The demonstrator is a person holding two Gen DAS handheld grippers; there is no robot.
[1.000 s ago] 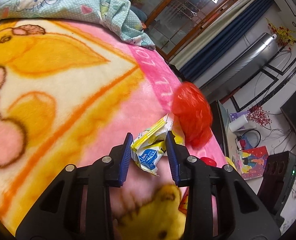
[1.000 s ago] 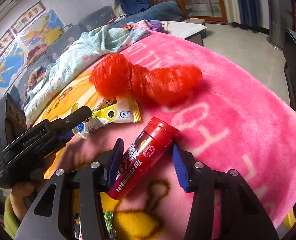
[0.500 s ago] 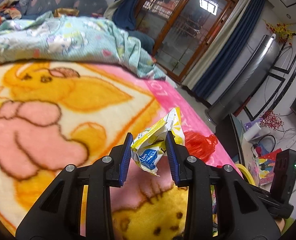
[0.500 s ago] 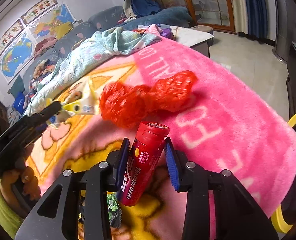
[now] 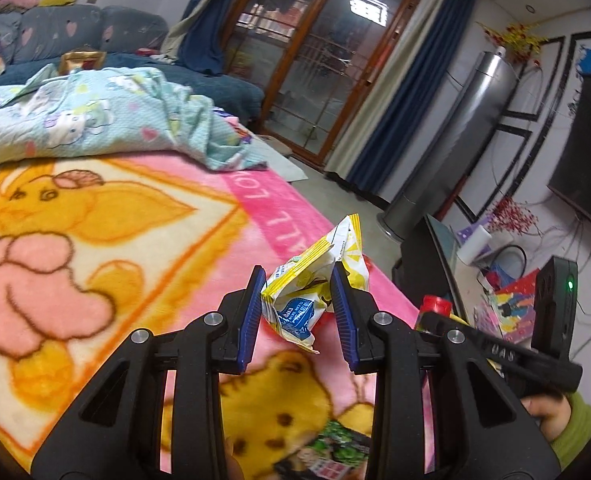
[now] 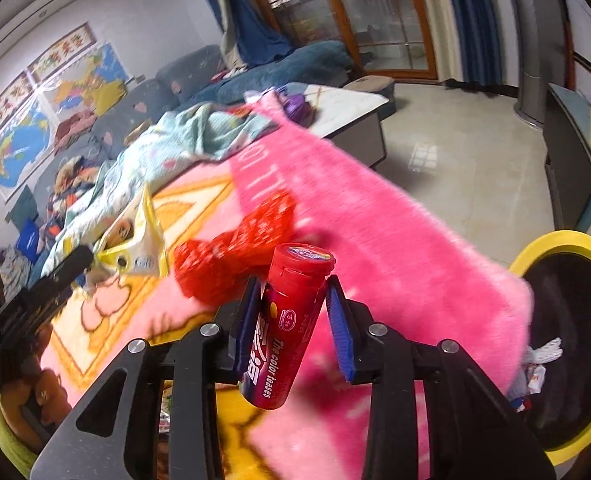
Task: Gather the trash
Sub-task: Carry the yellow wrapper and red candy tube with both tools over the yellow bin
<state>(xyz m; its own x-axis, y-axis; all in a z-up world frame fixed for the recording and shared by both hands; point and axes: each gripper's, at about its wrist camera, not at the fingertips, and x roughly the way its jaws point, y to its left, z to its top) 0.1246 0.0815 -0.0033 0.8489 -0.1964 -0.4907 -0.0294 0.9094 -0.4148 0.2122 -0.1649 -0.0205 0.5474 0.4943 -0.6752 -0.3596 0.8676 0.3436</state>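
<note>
Though blurry, bin (image 6: 555, 240) seemingly holding scraps (image 6: 537, 364)

Left gripper (image 5: 297, 312) lifted yellow wrapper (image 5: 315, 280) off blanket (image 5: 95, 240); right gripper (image 6: 293, 320) closed, raised red tube (image 6: 287, 328)

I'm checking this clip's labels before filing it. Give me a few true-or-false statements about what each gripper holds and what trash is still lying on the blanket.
1. The left gripper is shut on a yellow snack wrapper. True.
2. The right gripper is open with nothing in it. False: it is shut on a red candy tube.
3. A red mesh bag lies on the pink blanket. True.
4. The yellow-rimmed bin stands on the blanket. False: it is beside the blanket's edge.
</note>
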